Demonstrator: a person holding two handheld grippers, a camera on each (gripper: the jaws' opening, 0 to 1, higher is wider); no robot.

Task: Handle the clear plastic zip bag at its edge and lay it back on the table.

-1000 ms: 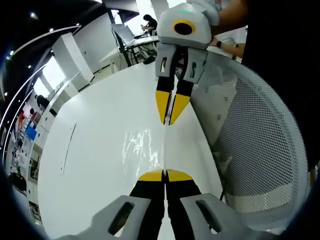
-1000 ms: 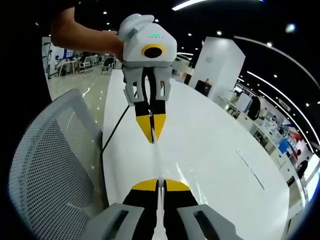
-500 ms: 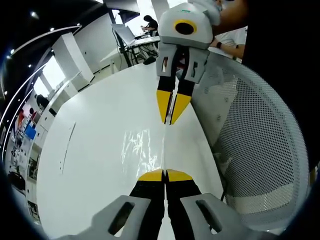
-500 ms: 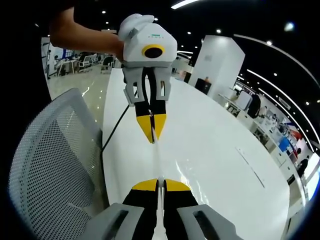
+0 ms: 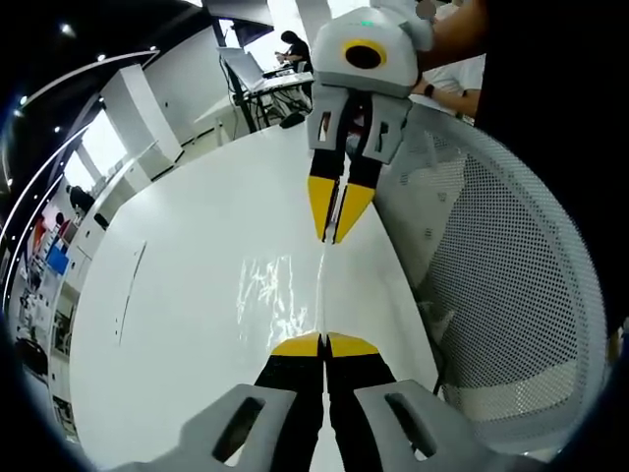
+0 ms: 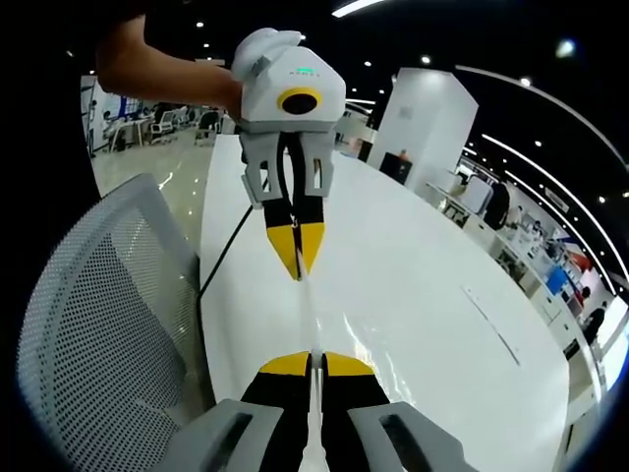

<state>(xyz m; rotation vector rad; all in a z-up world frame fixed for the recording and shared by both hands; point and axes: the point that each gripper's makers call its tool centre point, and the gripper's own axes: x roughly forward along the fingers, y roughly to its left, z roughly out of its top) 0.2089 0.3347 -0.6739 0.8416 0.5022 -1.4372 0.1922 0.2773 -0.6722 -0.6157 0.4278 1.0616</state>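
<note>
Jaws of left gripper (image 5: pixel 323 339) and right gripper (image 6: pixel 315 358) are clamped on opposite edges of the clear zip bag (image 5: pixel 295 290), stretched above the white table (image 5: pixel 187 256).

Left tool (image 5: pixel 323 344) and right tool (image 6: pixel 314 362) face each other, jaws closed.

The clear zip bag (image 5: pixel 285 290) hangs stretched edge-on above the white table (image 5: pixel 187 285), glinting.
</note>
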